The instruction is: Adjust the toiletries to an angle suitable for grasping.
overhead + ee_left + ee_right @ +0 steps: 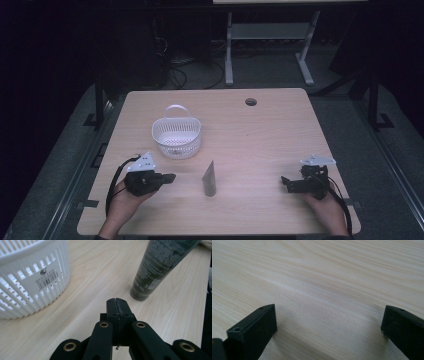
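Left gripper (117, 305) closed, empty | tube (210, 178) upright — cap down | right gripper (329, 322) wide open

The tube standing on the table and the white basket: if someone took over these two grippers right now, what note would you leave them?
Left gripper: shut, holding nothing, pointing at the dark tube.
Right gripper: open, holding nothing, low over bare table at the right.
Tube: standing upright on its cap near the table's middle, in front of and a little right of the white basket, not touching it.
Basket: looks empty, handle up.
Done: nothing moved into the basket yet.
Left: probably grasp the tube and put it in the basket.
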`<state>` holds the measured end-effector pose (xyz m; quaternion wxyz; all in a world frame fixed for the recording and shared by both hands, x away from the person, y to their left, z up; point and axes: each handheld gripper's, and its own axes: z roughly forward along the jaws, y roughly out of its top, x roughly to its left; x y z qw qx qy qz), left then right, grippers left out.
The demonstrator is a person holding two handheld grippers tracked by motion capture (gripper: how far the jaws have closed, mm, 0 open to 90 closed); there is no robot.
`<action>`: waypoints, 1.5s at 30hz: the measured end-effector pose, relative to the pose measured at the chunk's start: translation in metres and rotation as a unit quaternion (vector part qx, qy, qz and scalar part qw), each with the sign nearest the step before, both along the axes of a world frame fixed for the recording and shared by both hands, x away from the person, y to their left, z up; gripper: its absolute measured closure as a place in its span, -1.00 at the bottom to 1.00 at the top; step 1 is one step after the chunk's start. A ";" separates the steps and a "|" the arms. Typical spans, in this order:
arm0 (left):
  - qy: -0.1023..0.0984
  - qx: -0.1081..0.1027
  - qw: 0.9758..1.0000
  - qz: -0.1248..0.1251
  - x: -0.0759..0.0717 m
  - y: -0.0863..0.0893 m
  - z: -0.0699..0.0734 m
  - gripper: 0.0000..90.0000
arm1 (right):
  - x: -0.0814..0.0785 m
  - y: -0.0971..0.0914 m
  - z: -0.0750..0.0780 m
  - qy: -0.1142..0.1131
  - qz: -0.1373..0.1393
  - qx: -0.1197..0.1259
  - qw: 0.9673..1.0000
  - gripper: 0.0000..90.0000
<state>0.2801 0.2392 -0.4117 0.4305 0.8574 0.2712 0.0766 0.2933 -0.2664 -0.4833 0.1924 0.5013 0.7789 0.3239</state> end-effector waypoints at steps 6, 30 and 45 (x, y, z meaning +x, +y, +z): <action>-0.005 -0.004 1.000 -0.006 0.004 -0.006 0.009 0.99 | 0.000 0.000 0.000 0.000 0.000 0.000 1.000 -1.00; -0.023 -0.023 0.997 -0.065 0.019 -0.042 0.046 0.99 | 0.000 0.000 0.000 0.000 0.000 0.000 1.000 -1.00; -0.025 -0.030 0.992 -0.117 0.003 -0.068 0.047 0.99 | 0.000 0.000 0.000 0.000 0.000 0.000 1.000 -1.00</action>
